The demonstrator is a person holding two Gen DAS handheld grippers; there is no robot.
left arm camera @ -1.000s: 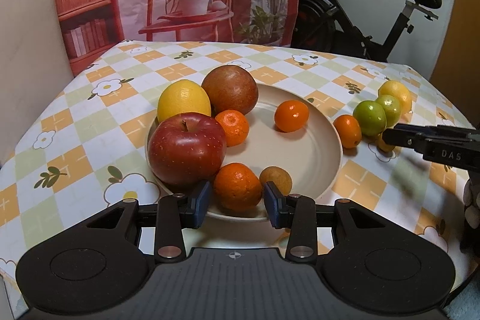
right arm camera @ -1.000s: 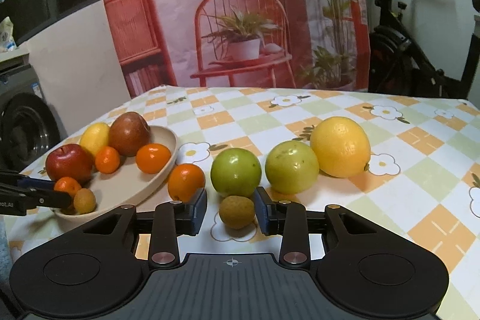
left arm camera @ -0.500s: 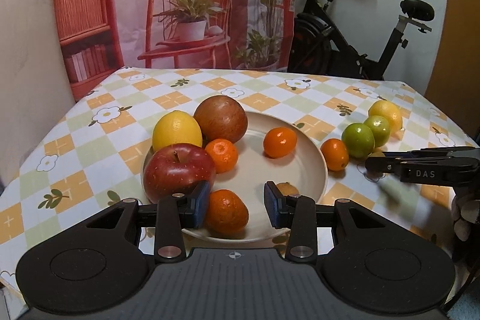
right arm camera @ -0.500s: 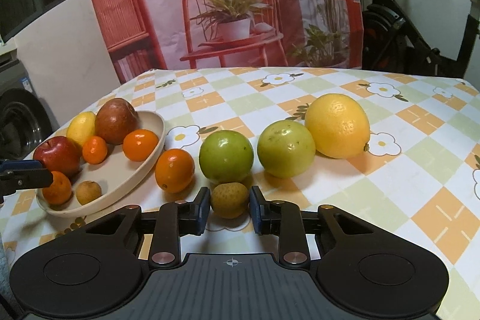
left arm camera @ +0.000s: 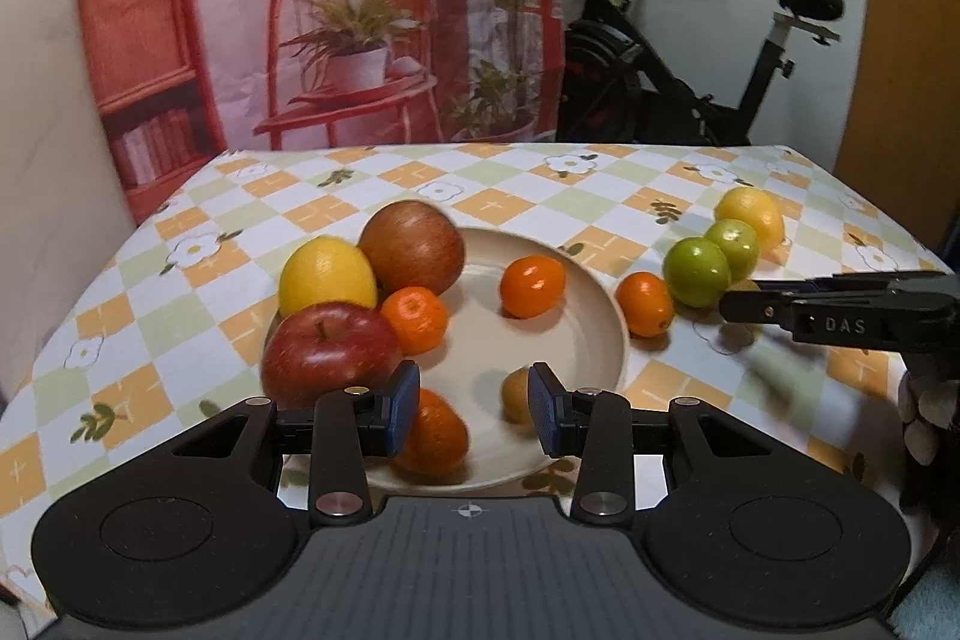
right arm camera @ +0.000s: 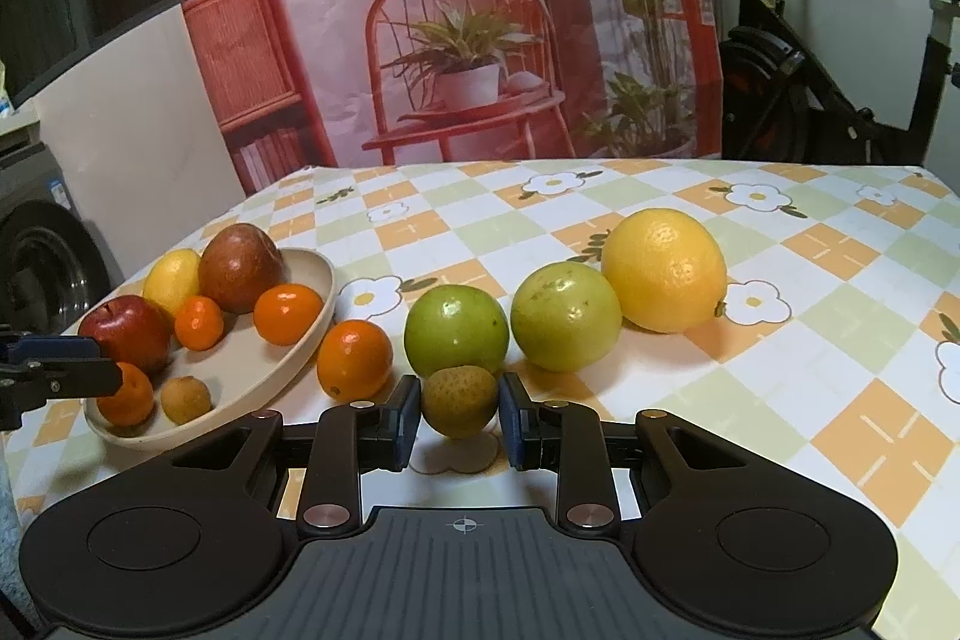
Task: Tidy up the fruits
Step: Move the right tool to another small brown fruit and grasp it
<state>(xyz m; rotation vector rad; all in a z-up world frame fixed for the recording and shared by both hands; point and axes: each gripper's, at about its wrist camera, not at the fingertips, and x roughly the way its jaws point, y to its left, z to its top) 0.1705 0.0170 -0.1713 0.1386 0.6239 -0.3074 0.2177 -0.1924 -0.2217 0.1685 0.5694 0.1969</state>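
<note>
A checked tablecloth (right arm camera: pixel 630 244) in orange, green and white with daisy prints is covering the table, with a red chair-and-plant backdrop (right arm camera: pixel 456 10) hanging behind it and an exercise bike (right arm camera: pixel 840 58) standing at far right.

The right gripper (right arm camera: pixel 459 403) is clamping a small brownish-yellow longan (right arm camera: pixel 459 400), rough-skinned and round, its blue pads pressing on both sides. The fruit is sitting low at the near edge of the table, over a daisy print, just in front of a green guava (right arm camera: pixel 456 328).

Running right from there, a paler green guava (right arm camera: pixel 566 316) and a big yellow orange (right arm camera: pixel 664 270) are lining up almost touching. To the left, a small orange tangerine (right arm camera: pixel 354 358) is lying just beside the rim of the beige plate (right arm camera: pixel 312 334).

The cloth to the right and far side is lying open, plenty of bare squares there. Leftward, that tangerine and the plate rim are standing between the held fruit and the plate.

On the plate a red apple (left arm camera: pixel 330 352), a lemon (left arm camera: pixel 327 274), a reddish-brown round fruit (left arm camera: pixel 413 247), three tangerines and another longan (left arm camera: pixel 515 394) are crowding the left half, leaving the middle and right of the plate bare.

The left gripper (left arm camera: pixel 474 415) is hovering over the plate's near rim, jaws standing apart with nothing pinched between them.
</note>
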